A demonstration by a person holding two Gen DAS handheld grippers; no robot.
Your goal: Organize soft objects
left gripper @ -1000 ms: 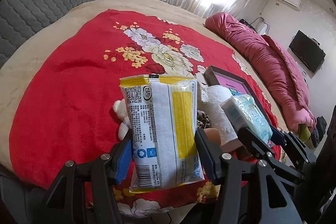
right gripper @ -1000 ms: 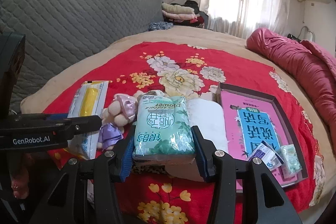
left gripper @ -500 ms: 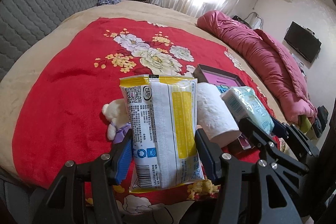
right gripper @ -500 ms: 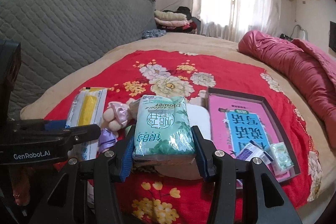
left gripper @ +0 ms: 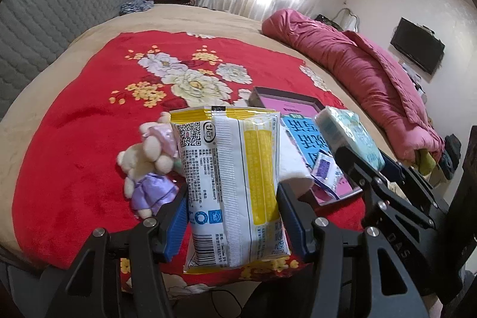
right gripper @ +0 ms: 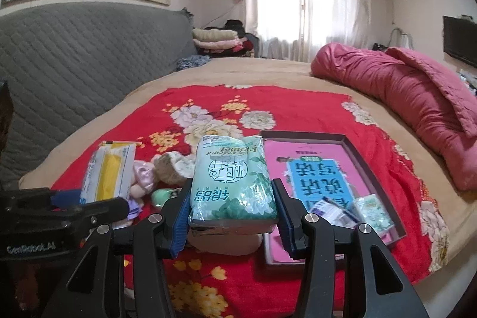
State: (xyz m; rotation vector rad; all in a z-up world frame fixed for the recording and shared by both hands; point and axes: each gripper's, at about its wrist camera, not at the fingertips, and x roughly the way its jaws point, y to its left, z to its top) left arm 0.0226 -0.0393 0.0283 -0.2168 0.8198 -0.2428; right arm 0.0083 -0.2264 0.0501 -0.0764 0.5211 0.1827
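Note:
My left gripper (left gripper: 232,216) is shut on a white and yellow packet (left gripper: 232,181), held above the near edge of the red floral blanket (left gripper: 89,115). My right gripper (right gripper: 232,213) is shut on a green tissue pack (right gripper: 232,178); that pack (left gripper: 348,136) also shows at the right of the left wrist view. Below them on the blanket lie a small plush doll in a purple dress (left gripper: 149,163), a white paper roll (left gripper: 293,166) and a dark tray (right gripper: 366,163) with a pink and blue sheet and small sachets (right gripper: 334,210).
A rolled pink quilt (right gripper: 417,97) lies along the right side of the bed. A grey quilted headboard (right gripper: 74,49) stands at the left, with folded clothes (right gripper: 214,40) behind the bed by the curtained window. A television (left gripper: 417,49) hangs on the right wall.
Both grippers have drawn back and risen a little with their packs still held. More of the doll, roll and tray now shows beneath them.

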